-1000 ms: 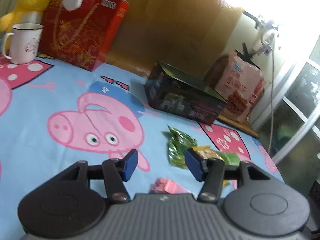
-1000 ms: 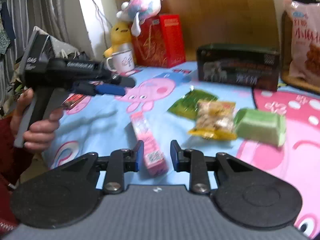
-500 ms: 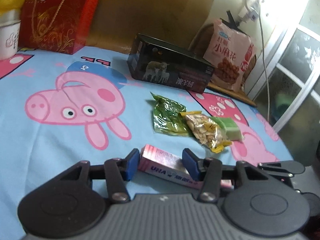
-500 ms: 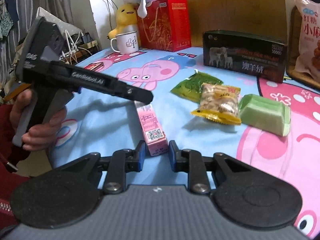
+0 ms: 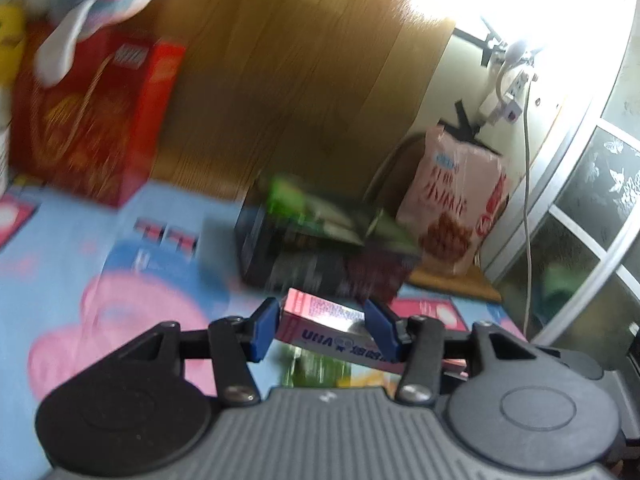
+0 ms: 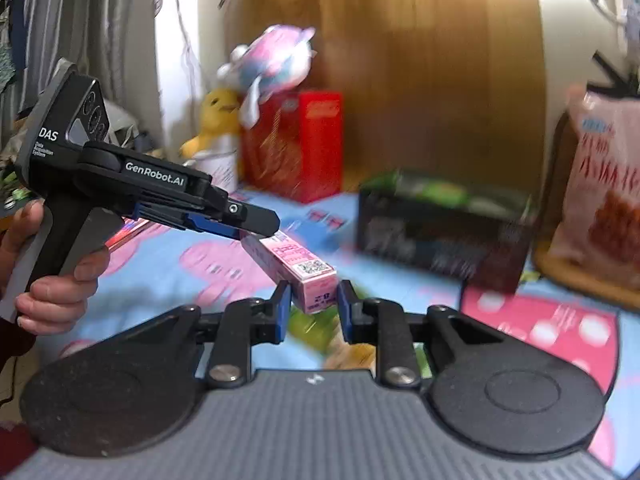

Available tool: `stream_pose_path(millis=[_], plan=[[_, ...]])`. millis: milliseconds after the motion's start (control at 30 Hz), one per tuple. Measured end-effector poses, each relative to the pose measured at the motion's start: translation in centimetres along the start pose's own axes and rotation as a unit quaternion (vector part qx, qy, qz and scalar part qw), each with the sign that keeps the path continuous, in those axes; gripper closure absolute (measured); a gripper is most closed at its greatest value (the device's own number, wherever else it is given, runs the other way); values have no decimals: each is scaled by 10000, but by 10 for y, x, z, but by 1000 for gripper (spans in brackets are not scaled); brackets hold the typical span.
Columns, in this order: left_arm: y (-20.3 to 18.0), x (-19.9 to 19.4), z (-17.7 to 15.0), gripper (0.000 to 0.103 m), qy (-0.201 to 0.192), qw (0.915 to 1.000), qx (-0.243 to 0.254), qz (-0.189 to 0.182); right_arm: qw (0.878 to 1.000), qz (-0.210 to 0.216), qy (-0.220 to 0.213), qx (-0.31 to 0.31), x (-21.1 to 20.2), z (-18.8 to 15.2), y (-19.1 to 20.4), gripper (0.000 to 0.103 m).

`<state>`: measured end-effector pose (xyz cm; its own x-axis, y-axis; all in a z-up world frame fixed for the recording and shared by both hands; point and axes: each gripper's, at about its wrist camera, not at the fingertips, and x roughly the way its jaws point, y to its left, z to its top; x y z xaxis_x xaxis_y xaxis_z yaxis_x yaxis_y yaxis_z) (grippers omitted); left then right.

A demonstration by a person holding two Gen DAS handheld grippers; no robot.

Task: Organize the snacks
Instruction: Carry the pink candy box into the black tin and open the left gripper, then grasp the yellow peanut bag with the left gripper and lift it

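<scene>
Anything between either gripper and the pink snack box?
Nothing visible. The left gripper clamps one end of the long pink cardboard snack box, and the right gripper clamps the other end. The box is off the blue cartoon-print sheet.

Background: red gift box (image 6: 294,146) far ahead-left of hand-held gripper, pink plush toy (image 6: 272,62) on top. Yellow plush (image 6: 216,114) and white mug (image 6: 220,164) just left of box.

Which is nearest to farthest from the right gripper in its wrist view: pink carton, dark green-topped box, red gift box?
1. Pink rectangular carton: between the right gripper's fingers.
2. Dark green-topped box: ahead, to the right.
3. Red gift box: farthest, at the wooden headboard, left of centre.
</scene>
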<state>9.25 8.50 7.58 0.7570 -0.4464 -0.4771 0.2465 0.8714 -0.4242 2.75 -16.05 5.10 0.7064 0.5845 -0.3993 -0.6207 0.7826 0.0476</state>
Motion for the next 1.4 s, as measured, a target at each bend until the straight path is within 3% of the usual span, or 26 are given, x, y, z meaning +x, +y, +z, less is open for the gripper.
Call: stream_pose_path(millis=[167, 333, 467, 600, 700, 767, 900, 1167, 1300, 1400], plan=[[-4, 45, 47, 56, -103, 9999, 27, -58, 9994, -289, -192, 33, 32, 30, -41, 75], [-2, 91, 73, 56, -65, 9999, -114, -19, 9983, -532, -201, 122, 70, 51, -82, 74], [-10, 124, 76, 56, 112, 9999, -2, -38, 9941, -1078, -119, 48, 92, 50, -102, 77], [-15, 146, 70, 51, 273, 9996, 117, 14, 9891, -1407, -84, 418, 99, 45, -122, 76], [-14, 137, 66, 45, 202, 9997, 124, -9, 9879, -1434, -231, 539, 89, 41, -123, 65], [-13, 122, 64, 45, 111, 9998, 119, -73, 9871, -1471, -371, 519, 76, 36, -116, 65], [-7, 85, 46, 45, 97, 9996, 111, -244, 9907, -1043, -415, 773, 51, 21, -105, 65], [3, 42, -32, 45, 1009, 9919, -255, -726, 9918, 328, 347, 1188, 10, -37, -57, 65], [-5, 38, -60, 46, 1318, 9869, -375, -849, 9914, 331, 604, 1112, -2, -55, -34, 65], [-10, 43, -77, 53, 1504, 9838, -435, -876, 9914, 133, 731, 1073, 4, -63, -25, 67]])
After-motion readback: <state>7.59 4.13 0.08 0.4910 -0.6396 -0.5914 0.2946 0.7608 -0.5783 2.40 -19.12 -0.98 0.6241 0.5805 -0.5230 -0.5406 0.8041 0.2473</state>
